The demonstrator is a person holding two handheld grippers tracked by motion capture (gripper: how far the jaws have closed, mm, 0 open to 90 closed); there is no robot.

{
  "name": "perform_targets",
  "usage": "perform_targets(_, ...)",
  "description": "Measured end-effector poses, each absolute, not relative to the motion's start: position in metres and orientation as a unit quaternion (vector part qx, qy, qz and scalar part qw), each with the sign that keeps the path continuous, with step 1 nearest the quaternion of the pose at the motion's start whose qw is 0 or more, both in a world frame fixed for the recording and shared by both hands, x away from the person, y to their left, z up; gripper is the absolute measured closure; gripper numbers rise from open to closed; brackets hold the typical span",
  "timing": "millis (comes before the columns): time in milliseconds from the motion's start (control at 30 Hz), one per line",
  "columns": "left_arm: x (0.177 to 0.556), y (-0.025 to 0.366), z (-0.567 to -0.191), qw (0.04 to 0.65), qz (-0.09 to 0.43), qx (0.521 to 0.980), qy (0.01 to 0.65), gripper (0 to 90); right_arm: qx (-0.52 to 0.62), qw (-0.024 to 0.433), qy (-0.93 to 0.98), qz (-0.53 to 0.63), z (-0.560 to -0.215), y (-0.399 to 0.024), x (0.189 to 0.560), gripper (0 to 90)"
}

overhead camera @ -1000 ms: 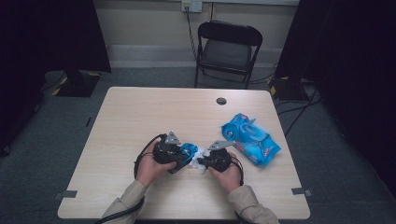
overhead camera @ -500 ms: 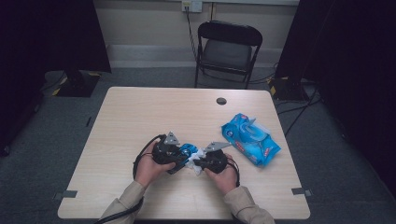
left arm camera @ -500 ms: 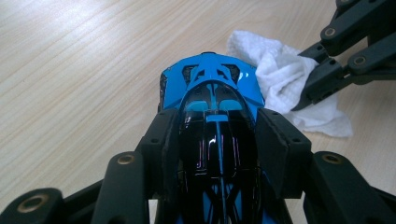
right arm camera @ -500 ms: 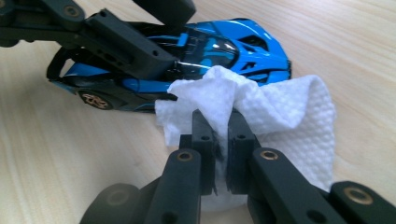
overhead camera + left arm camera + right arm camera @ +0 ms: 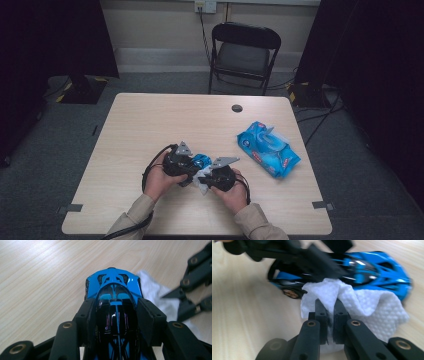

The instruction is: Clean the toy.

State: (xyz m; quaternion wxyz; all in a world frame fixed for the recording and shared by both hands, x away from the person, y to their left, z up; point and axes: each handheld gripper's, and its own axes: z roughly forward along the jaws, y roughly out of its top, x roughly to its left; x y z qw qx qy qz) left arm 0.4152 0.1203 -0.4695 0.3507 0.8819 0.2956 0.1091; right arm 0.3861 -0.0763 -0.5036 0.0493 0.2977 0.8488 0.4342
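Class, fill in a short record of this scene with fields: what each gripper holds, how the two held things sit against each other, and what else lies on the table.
left gripper: shut on the blue toy car
right gripper: shut on the white wipe
contact: wipe lies against the car's side
other item: blue wipes pack, to the person's right
surface: wooden table

Blue-and-black toy sports car [image 5: 113, 305] sat on its wheels near the table's near edge, gold rims, glossy dark canopy. White embossed wipe [image 5: 364, 307], crumpled and bunched, pressed against the car's side, just right of it.
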Motion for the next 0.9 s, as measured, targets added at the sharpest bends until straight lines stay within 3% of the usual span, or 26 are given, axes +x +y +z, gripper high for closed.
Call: perform_targets(900, 0.414, 0.121, -0.470, 0.357, 0.107, 0.878, 0.299, 50.4, 0.244, 0.010, 0.864, 0.440, -0.504, -0.044, 0.367, 85.5)
